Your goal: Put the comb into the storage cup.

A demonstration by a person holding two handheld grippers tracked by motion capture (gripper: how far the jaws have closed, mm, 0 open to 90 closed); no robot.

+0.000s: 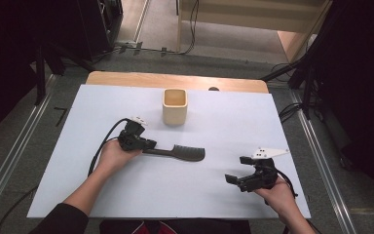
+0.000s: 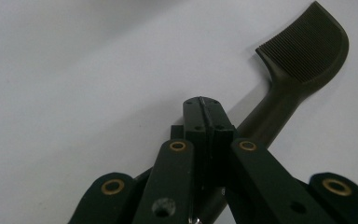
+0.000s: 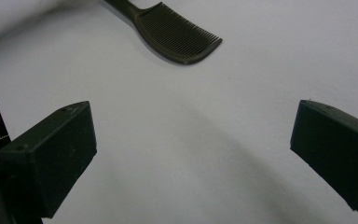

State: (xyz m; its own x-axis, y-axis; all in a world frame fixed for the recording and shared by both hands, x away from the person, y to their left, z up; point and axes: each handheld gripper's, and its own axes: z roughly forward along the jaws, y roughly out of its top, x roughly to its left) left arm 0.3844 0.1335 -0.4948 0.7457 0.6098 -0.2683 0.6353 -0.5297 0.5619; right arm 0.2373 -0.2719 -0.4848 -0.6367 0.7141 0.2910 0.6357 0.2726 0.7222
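The dark comb (image 1: pixel 177 152) lies flat near the middle of the desk (image 1: pixel 78 161), its toothed end pointing toward the right edge. The left tongs (image 1: pixel 148 145) are pressed together at the comb's handle, though whether they pinch it I cannot tell. The right tongs (image 1: pixel 237 169) gape wide near the front right corner, well apart from the comb; a beige cup (image 1: pixel 175 106) stands toward the back edge.

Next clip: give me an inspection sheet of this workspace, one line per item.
Surface: pale sheet over a wooden table.
Job's things: dark comb lying flat; square beige cup upright behind it.
Clutter: nothing seen.
Grippers: left tongs shut, at the comb's handle; whether they pinch it is unclear. Right tongs open, apart from the comb.
Cables: one trails from the left tongs; more on the floor.
Surroundings: grey floor, dark stands.
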